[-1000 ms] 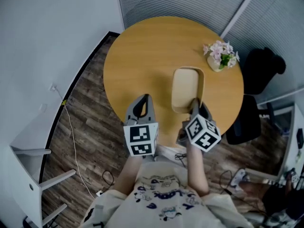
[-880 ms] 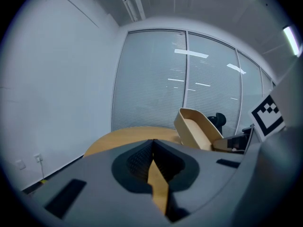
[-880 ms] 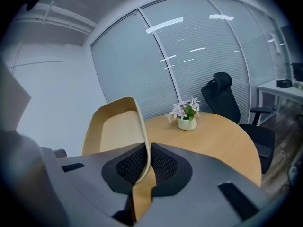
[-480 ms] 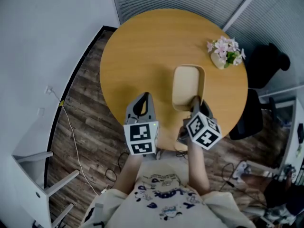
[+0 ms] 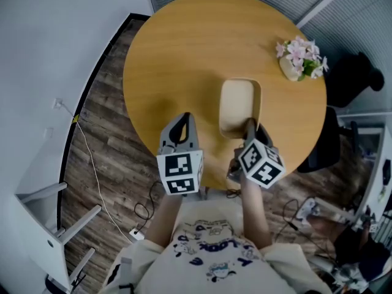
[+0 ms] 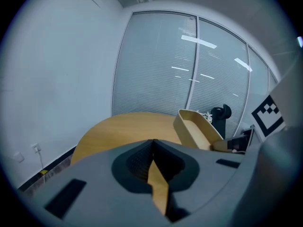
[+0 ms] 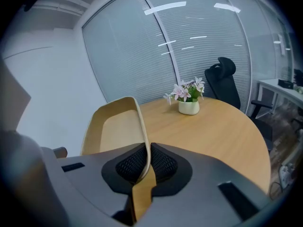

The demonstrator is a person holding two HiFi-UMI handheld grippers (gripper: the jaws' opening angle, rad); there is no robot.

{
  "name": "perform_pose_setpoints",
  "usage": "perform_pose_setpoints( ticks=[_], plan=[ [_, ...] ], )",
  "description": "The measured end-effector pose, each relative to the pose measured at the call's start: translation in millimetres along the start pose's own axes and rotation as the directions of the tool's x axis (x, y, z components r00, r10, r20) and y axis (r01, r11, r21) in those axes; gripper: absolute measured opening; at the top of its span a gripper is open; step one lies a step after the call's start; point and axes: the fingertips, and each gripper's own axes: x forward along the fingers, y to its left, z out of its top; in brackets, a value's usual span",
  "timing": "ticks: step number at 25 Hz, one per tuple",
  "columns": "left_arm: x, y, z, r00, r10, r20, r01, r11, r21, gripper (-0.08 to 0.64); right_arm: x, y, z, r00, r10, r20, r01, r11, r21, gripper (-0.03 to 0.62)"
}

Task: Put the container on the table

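Observation:
A shallow, oblong wooden container point(image 5: 239, 106) lies over the near right part of the round wooden table point(image 5: 184, 48). My right gripper point(image 5: 250, 127) is shut on the container's near rim. In the right gripper view that thin rim point(image 7: 141, 126) runs between the closed jaws of the right gripper point(image 7: 147, 157). I cannot tell whether the container's base touches the tabletop. My left gripper point(image 5: 184, 120) is shut on nothing and hovers over the table's near edge, left of the container. In the left gripper view the left gripper point(image 6: 152, 143) shows its jaws pressed together, with the container point(image 6: 196, 129) to the right.
A small pot of pink flowers point(image 5: 300, 60) stands at the table's far right, also seen in the right gripper view as the flower pot point(image 7: 188, 100). A black office chair point(image 5: 352, 81) sits beyond the table's right edge. White walls and glass blinds surround the table; cables lie on the wood floor point(image 5: 104, 164).
The head view has shifted, so the table sits higher in the picture. Both grippers and the held container keep nearly the same stance, a little farther from the flowers.

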Motion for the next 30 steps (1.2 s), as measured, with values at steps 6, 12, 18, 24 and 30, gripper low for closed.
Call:
perform_pose_setpoints(
  ticks=[6, 12, 18, 24, 30],
  plan=[
    [18, -4, -20, 0.998, 0.004, -0.061, -0.005, 1.000, -0.021, 0.003, 19, -8, -16, 0.997, -0.002, -0.071, 0.001, 1.000, -0.016, 0.025],
    [30, -8, -41, 0.993, 0.003, -0.116, -0.006, 1.000, -0.024, 0.003, 35, -19, -35, 0.990, -0.013, -0.138, 0.012, 1.000, -0.007, 0.025],
    [40, -11, -65, 0.984, 0.004, -0.176, -0.008, 1.000, -0.024, 0.003, 50, -30, -58, 0.979, -0.034, -0.203, 0.029, 0.999, -0.025, 0.025],
    [47, -12, -90, 0.973, 0.006, -0.232, -0.014, 0.999, -0.032, 0.003, 59, -42, -80, 0.963, -0.062, -0.262, 0.051, 0.997, -0.052, 0.025],
    [52, -14, -103, 0.965, 0.014, -0.260, -0.025, 0.999, -0.041, 0.003, 64, -52, -94, 0.948, -0.083, -0.306, 0.067, 0.996, -0.063, 0.025]
  ],
)
